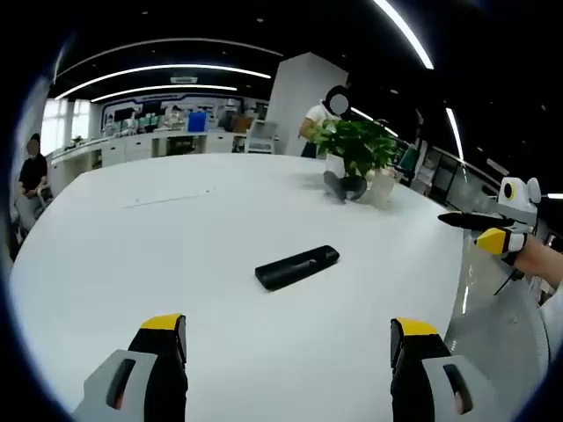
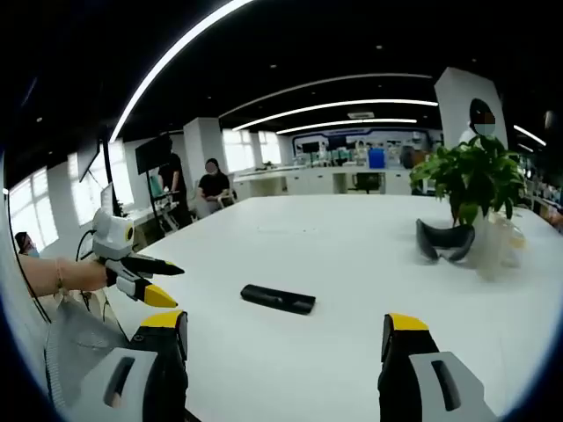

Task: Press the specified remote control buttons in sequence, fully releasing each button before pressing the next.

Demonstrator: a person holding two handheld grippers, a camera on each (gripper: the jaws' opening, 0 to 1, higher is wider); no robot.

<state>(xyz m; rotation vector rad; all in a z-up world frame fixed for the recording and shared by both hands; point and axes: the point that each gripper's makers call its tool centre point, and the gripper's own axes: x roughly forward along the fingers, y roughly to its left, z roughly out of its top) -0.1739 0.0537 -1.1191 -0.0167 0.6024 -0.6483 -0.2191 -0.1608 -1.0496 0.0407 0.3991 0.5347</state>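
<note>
I hold both tools, left [image 1: 288, 338] and right [image 2: 285, 334], wide open and empty, back from the slim black plastic remote [image 1: 297, 266] lying mid-surface [image 1: 176, 237], keeping it visible before pressing.

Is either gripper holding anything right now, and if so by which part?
Nothing is held. Both grippers' jaws stand open and empty, and the black rectangular remote control lies untouched on the white table.

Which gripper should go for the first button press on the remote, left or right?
Probably the left gripper: the remote lies straight ahead between its open jaws. From the right gripper, also open, it sits about centred too, so the edge is slight.
</note>
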